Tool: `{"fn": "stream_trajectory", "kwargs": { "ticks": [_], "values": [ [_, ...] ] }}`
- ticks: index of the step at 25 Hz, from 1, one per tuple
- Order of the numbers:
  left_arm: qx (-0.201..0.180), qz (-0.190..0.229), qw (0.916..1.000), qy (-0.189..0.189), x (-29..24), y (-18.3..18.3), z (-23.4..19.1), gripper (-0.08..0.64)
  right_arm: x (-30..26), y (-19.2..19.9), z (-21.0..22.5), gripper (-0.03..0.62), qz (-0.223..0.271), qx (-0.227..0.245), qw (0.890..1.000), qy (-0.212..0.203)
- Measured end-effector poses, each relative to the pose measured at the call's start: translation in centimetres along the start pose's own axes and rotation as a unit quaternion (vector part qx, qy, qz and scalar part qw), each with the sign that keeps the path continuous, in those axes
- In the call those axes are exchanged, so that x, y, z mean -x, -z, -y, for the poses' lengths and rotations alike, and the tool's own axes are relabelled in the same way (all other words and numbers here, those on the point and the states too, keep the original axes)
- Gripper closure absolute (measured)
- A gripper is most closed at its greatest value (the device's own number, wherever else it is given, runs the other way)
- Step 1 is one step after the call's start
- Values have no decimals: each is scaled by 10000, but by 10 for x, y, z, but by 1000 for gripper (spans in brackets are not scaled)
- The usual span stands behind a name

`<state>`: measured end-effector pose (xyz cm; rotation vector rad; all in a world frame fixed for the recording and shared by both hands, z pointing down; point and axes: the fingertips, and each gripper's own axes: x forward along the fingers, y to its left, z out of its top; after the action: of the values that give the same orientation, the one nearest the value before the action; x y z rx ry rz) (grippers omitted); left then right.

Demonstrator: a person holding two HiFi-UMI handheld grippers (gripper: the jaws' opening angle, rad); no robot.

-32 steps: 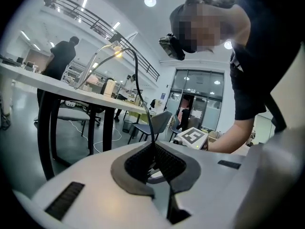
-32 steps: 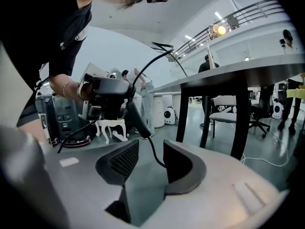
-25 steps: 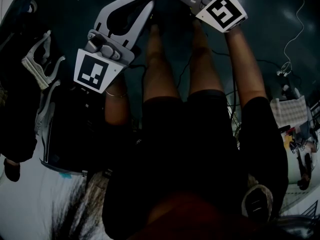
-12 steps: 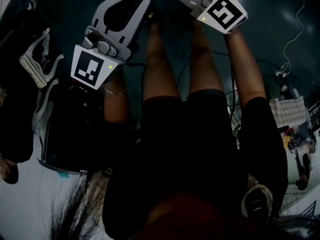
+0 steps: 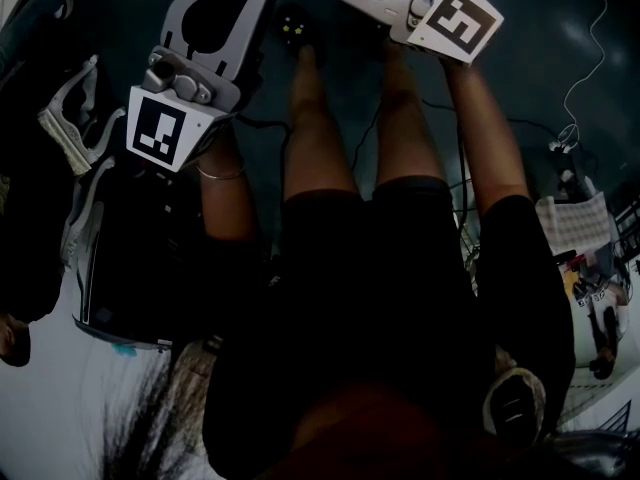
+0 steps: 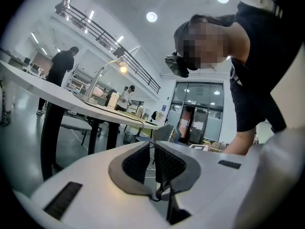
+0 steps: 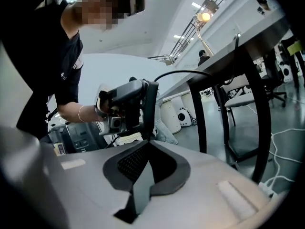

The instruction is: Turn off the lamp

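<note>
The lamp (image 6: pixel 122 67) stands on the table (image 6: pixel 28 82) with its head glowing, so the job isn't done yet. I have both tools well below the table top, beside its legs and held roughly level. My guess is that I'm working down here because the switch sits on the lead rather than at the lamp head. A black cord (image 7: pixel 190 72) arcs out from under the table toward the tools. In the head view a small dark unit (image 5: pixel 295 26) with tiny lit dots lies between them, lower than the table top. I take it for an inline switch, though I can't be sure.

The right gripper (image 7: pixel 147 143) has its tongs pressed together on nothing, which I read as a blunt tip for pushing a button. The left gripper (image 6: pixel 152 146) has its tongs drawn together too, with only a sliver between the pads. A thin dark loop sits low in that slit, and I can't say whether it's the cord. The left tool hangs just beyond the right tips, so both sit close together under the table's level, probably so one can steady while the other presses.
</note>
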<state>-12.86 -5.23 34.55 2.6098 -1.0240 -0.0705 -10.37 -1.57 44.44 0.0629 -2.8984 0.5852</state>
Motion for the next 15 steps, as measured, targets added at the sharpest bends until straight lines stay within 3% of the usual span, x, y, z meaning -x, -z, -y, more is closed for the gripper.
{"fn": "stream_trajectory", "kwargs": {
  "ticks": [4,8,13,15],
  "values": [
    [-83,-135,9999,-19,-1,4,-4,537,0,-3,-3,589,59,-139,9998,-86],
    [-120,-416,9988,218,-5,18,4,537,1,-6,-6,589,126,-292,9993,-200],
    [298,-596,9964,530,-8,36,13,534,6,-6,-13,589,214,-521,9977,-367],
    [401,-715,9949,595,-9,44,16,484,6,-4,-17,589,245,-612,9968,-444]
  ]
}}
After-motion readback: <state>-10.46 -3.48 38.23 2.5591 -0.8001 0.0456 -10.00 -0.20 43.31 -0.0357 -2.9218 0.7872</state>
